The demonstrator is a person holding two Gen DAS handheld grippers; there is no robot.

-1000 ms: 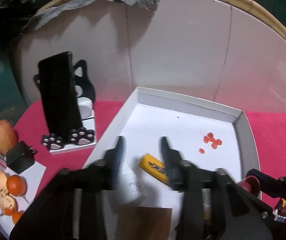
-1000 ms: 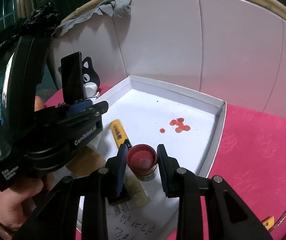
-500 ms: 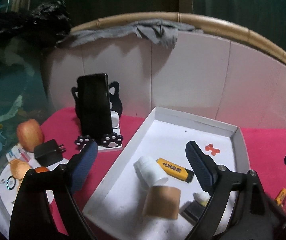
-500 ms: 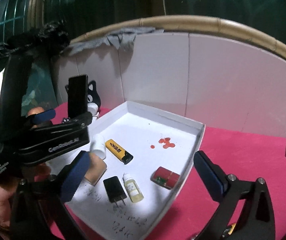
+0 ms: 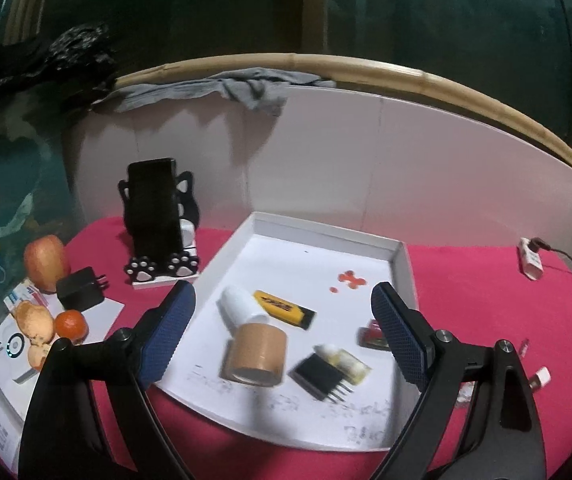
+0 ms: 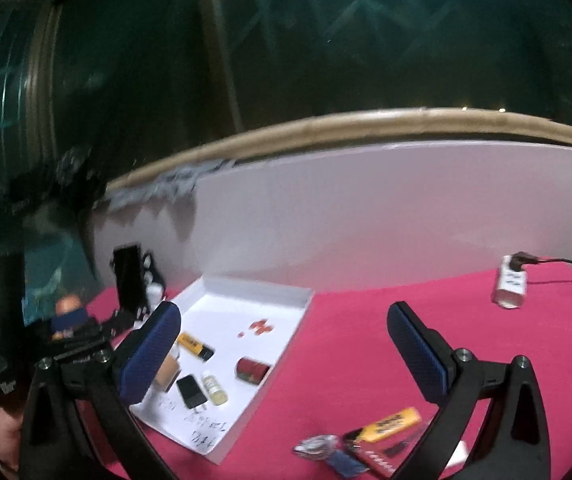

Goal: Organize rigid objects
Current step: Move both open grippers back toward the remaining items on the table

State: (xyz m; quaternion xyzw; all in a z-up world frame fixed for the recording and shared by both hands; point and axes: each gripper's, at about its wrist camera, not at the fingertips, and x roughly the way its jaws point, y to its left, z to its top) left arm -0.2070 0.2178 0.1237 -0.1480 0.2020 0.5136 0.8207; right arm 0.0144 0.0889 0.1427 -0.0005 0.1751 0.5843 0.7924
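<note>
A white tray (image 5: 326, 232) lies on the pink cloth. In it are a white bottle (image 5: 240, 306), a yellow lighter (image 5: 284, 307), a brown tape roll (image 5: 258, 354), a black plug (image 5: 320, 374), a small dropper bottle (image 5: 342, 360) and a red tin (image 5: 372, 334). My left gripper (image 5: 282, 296) hangs open above the tray's near side, holding nothing. My right gripper (image 6: 282, 312) is wide open and empty, to the right of the tray (image 6: 258, 290), where the red tin (image 6: 252, 368) lies on its side. Loose on the cloth near it are another yellow lighter (image 6: 394, 424) and a bunch of small items (image 6: 342, 456).
A phone on a cat-shaped stand (image 5: 154, 216) stands left of the tray. Further left are an apple (image 5: 44, 258), a black charger (image 5: 80, 288) and oranges (image 5: 70, 324). A white adapter with a cable (image 6: 510, 284) lies at the far right. A white panel backs the table.
Both grippers opened and drew back and up from the tray. The right one let go of the red tin, which now lies in the tray. The left released the white bottle.
</note>
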